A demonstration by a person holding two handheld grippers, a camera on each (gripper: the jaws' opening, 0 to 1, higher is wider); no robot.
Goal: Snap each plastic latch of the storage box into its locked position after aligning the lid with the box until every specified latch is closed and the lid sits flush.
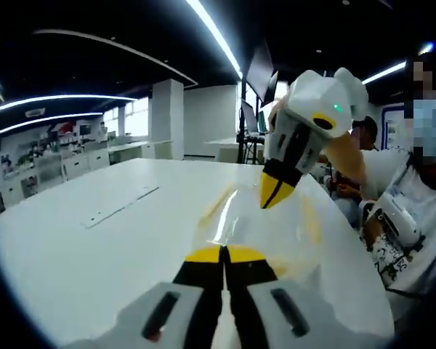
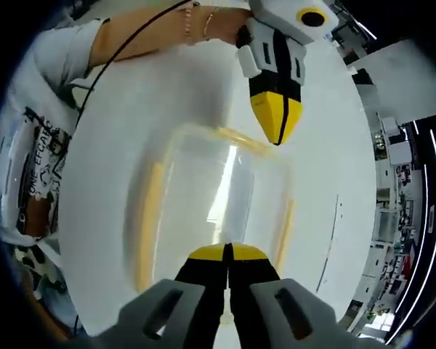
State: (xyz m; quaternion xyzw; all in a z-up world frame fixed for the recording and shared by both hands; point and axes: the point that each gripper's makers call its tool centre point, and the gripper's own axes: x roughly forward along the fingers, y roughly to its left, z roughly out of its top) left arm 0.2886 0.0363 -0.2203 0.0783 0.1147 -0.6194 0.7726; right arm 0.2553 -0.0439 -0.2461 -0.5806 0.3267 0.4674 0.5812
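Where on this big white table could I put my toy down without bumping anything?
The white round table is bare on the side of the clear plastic storage box with yellow latches that has the thin strip. Around the box it is crowded: the left gripper and right gripper are both shut there.

Each gripper is built alike. In the left gripper view, the left gripper (image 1: pixel 224 254) rises from the bottom centre with two black jaws capped in yellow, set in pale grey housings with dark slots. At the upper right of that frame the right gripper (image 1: pixel 276 190) shows a white angular shell with a yellow ring around a dark circle, a small green light, black jaws and yellow tips. The person wears a white T-shirt (image 2: pixel 36 145) with dark printed lettering at the left of the right gripper view, thin bracelets (image 2: pixel 196 22) at the top, and a black cable (image 2: pixel 123 51) runs across the arm.
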